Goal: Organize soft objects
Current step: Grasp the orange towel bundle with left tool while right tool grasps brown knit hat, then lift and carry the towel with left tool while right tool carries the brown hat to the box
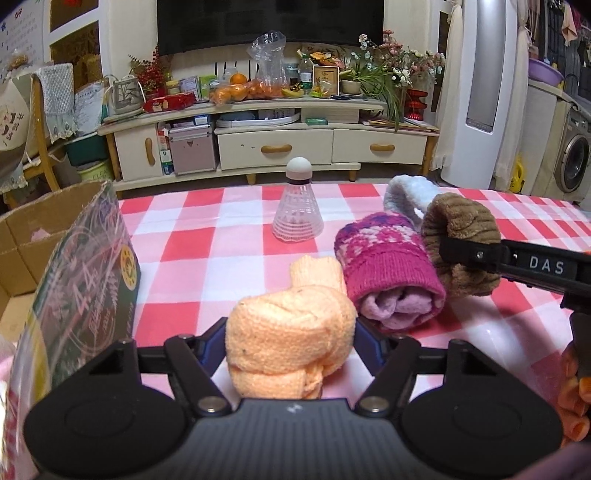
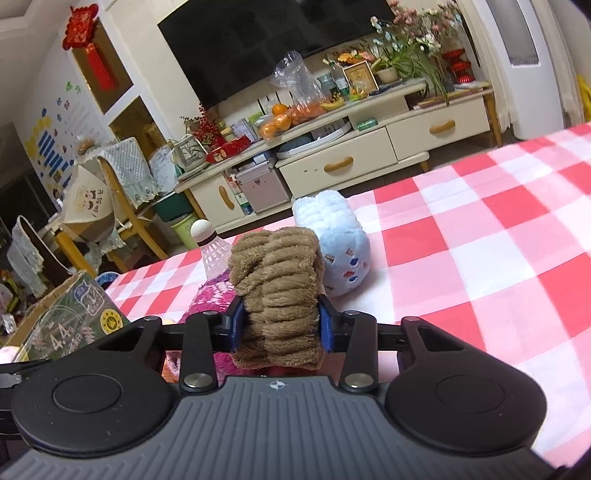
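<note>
Left gripper point(image 1: 291, 332) clamps the orange sock roll point(image 1: 288, 332); right gripper point(image 2: 281, 325) squeezes the brown roll point(image 2: 277, 291). Both near table level; 2 rolls, pink point(image 1: 384, 266) and blue point(image 2: 340, 251), unboxed beside the cardboard box point(image 1: 22, 236).

Left side: cardboard box point(image 1: 55, 236) flap stands up, blocking that edge.
Centre: shuttlecock point(image 1: 298, 206) upright on checked tablecloth point(image 1: 207, 251); bare cloth around it.
Right: magenta sock roll point(image 1: 384, 266), blue sock roll point(image 2: 340, 254) crowd together.
Far right: cloth open.

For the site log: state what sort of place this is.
A home living room, most likely: a large television above a cream media cabinet cluttered with fruit and flowers, and a table with a red checked tablecloth in front.
</note>
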{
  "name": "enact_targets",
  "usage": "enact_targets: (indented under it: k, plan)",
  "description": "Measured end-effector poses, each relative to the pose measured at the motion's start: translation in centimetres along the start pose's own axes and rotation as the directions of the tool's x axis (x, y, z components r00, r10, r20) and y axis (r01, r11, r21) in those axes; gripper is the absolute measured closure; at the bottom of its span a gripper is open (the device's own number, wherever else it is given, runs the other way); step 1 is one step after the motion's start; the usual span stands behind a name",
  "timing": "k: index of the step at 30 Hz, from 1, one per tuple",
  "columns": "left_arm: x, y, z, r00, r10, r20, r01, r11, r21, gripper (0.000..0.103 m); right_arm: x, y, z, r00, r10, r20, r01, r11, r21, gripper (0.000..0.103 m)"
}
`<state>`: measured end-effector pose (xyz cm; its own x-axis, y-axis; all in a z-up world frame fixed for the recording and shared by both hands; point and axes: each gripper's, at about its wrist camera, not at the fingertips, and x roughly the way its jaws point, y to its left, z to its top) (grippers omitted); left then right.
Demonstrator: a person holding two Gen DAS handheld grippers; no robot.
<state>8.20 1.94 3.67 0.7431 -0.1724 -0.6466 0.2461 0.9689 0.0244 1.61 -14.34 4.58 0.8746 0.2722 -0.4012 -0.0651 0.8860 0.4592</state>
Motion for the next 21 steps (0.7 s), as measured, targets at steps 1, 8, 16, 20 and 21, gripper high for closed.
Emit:
enact_targets:
  k: [1,8,16,20,21]
  plan:
    - [-0.1,-0.1,-0.1,1.0,-0.005,-0.002,0.005,1.0,-0.007,0.033,-0.2,0.0,-0.1,1.0,0.0,-0.001,0.0,1.0,-0.002,0.055]
    - [-1.2,-0.7,-1.0,0.999,-0.044,-0.012,0.044,0.999,-0.029,0.033,-1.0,-0.4,-0.6,1.0,-0.001,-0.006,0.001,1.0,0.007,0.055]
    - [-2.1,-0.7,-1.8,0.995,-0.097,-0.024,0.095,0.993,-0.073,0.033,-2.2,-0.5,-0.9,1.0,-0.01,-0.002,0.01,1.0,0.002,0.055]
    - [-2.6,-1.2,-2.3,0.993,-0.113,-0.024,0.111,0.991,-0.068,0.033,-2.5,-0.5,-0.8,1.0,-0.018,0.001,0.018,1.0,0.013,0.055]
    - [-2.7,-1.4,-2.5,0.993,-0.115,-0.023,0.113,0.992,-0.062,0.033,-2.6,-0.4,-0.8,1.0,-0.024,0.001,0.024,1.0,0.008,0.055]
